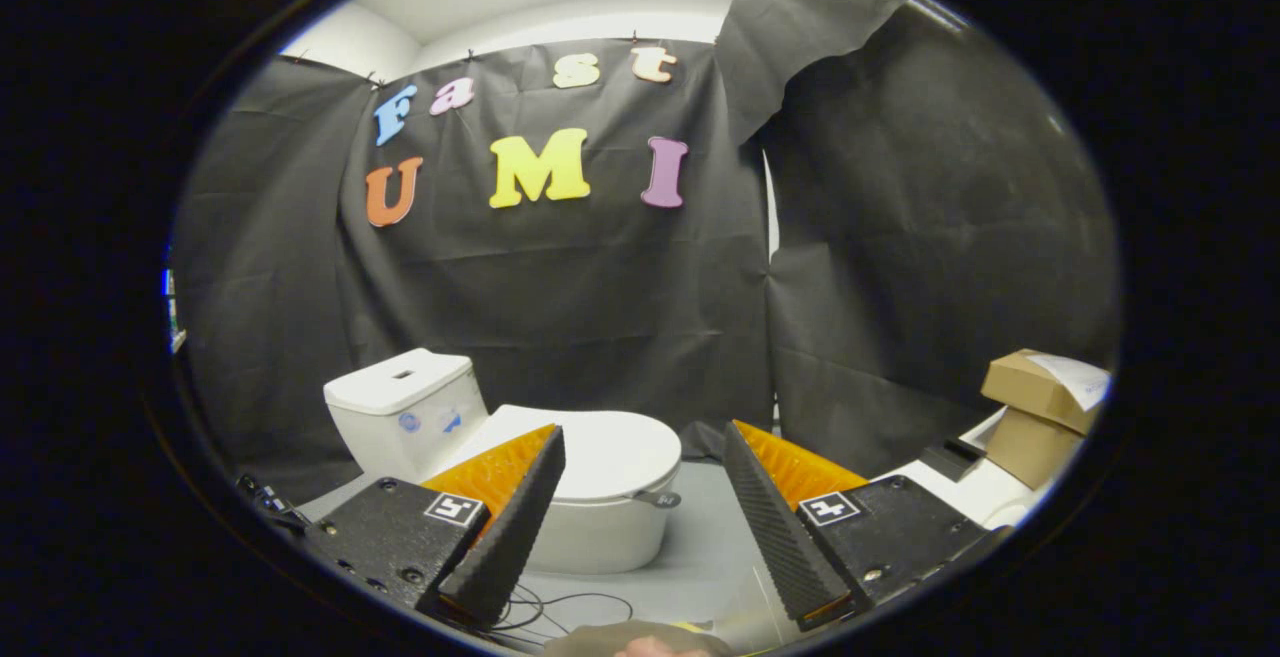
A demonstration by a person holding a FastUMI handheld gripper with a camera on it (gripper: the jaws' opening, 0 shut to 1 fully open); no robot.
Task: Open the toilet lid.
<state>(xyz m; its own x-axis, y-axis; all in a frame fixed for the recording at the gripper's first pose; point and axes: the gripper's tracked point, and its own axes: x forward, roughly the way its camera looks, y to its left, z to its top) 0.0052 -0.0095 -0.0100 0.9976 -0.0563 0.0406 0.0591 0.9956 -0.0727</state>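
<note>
A small white toilet (590,517) stands on the grey table, beyond my left finger. Its lid (610,452) lies flat and closed over the bowl, and a small grey tab (657,499) sticks out at the lid's front right. The white tank (405,412) rises behind the lid, to the left. My gripper (645,457) is open, its fingers wide apart with nothing between them. The left finger (515,522) overlaps the lid's left side in the view, at some distance from it; the right finger (775,527) stands to the right of the bowl.
Two brown cardboard boxes (1040,407) are stacked at the far right beside a white object (975,492). Thin black cables (550,612) lie on the grey table (700,547) close to me. Black cloth walls close the booth behind and to the right.
</note>
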